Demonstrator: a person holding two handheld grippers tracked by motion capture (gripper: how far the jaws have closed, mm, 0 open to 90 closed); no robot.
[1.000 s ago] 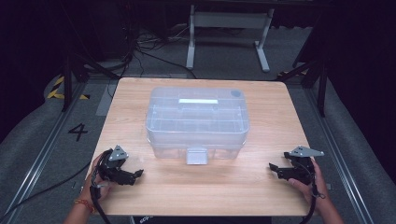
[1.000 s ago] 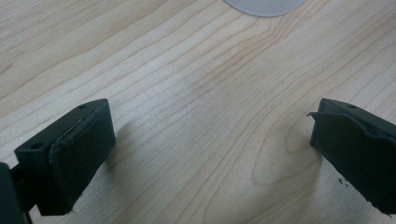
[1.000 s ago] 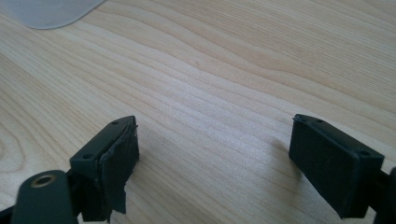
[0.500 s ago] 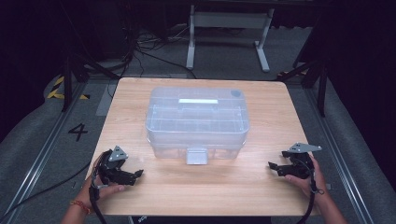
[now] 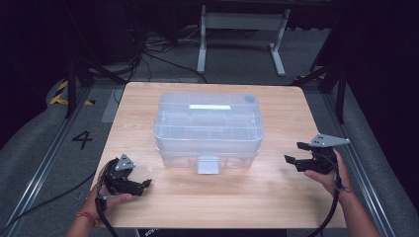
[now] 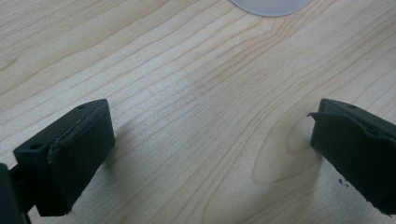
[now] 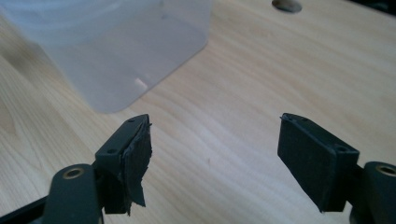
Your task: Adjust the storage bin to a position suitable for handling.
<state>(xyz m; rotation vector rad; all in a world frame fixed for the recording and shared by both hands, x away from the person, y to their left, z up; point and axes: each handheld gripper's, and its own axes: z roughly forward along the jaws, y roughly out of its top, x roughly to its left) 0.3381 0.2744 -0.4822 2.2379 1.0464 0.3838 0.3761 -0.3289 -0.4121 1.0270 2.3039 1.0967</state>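
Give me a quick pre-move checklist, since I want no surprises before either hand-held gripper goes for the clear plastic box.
1. Clear plastic box upright, mid-table: ok.
2. Lid on the box: ok; front latch fastened: cannot tell.
3. Left hand-held gripper jaws open, nothing between them: ok.
4. Right hand-held gripper jaws have just been closing a little, wide apart, nothing between: ok.
5. Bare wooden table between each gripper and the box: ok.
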